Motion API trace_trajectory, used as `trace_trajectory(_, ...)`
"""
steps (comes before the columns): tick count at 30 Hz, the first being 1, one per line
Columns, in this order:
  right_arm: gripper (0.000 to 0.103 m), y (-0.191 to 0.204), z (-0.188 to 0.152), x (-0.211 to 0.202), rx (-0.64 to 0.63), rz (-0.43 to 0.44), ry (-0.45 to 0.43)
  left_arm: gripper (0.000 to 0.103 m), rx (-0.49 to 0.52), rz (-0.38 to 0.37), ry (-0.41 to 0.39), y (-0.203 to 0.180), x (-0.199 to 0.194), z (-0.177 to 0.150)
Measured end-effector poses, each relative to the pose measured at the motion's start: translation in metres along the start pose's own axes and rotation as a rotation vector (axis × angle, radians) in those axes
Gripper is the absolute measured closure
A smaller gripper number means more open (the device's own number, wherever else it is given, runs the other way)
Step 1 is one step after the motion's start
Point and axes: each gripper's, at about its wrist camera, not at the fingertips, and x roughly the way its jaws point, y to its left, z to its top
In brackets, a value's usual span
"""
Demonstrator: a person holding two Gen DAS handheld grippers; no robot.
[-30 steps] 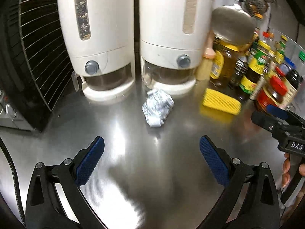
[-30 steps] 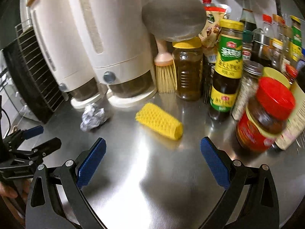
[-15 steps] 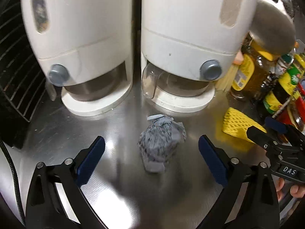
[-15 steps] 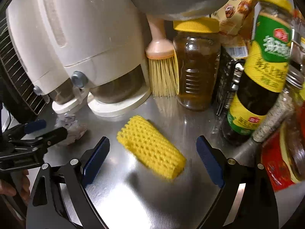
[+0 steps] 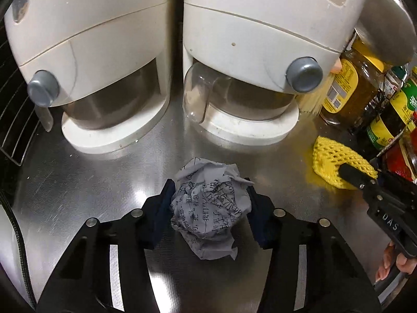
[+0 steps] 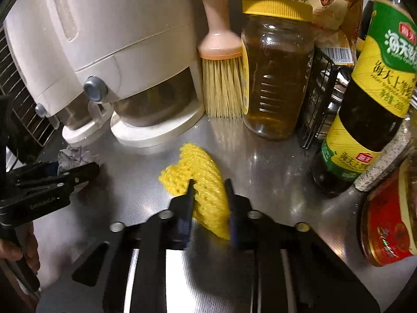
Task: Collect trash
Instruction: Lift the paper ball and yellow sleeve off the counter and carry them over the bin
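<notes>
Left hand-held gripper (image 5: 209, 206) just closing, clamped across crumpled paper (image 5: 208, 208); right hand-held gripper (image 6: 209, 200) just closing, pinching yellow foam net (image 6: 200, 182) crosswise, right of paper.

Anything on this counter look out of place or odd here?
Two bits of litter among the kitchen things: a crumpled printed paper ball in the left hand-held gripper, and a squashed yellow foam net in the right hand-held gripper. Nothing spilled.

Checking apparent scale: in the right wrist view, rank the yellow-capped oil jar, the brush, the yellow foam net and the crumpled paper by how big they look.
1. yellow-capped oil jar
2. brush, though its handle top is hidden
3. yellow foam net, though nearness enlarges it and the right gripper covers part
4. crumpled paper, mostly hidden behind the left gripper
</notes>
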Motion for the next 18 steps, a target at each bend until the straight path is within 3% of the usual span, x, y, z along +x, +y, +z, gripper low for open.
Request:
trace_trajectory(7, 0.089, 0.011, -0.012, -0.038, -0.019, -0.004, -0.03, 0.055, 0.009, 0.043, -0.057, -0.001, -0.048, -0.014)
trace_trajectory(18, 0.089, 0.051, -0.05, -0.148, -0.059, 0.021, -0.14, 0.055, 0.007, 0.096, -0.174, 0.002, -0.17, -0.062)
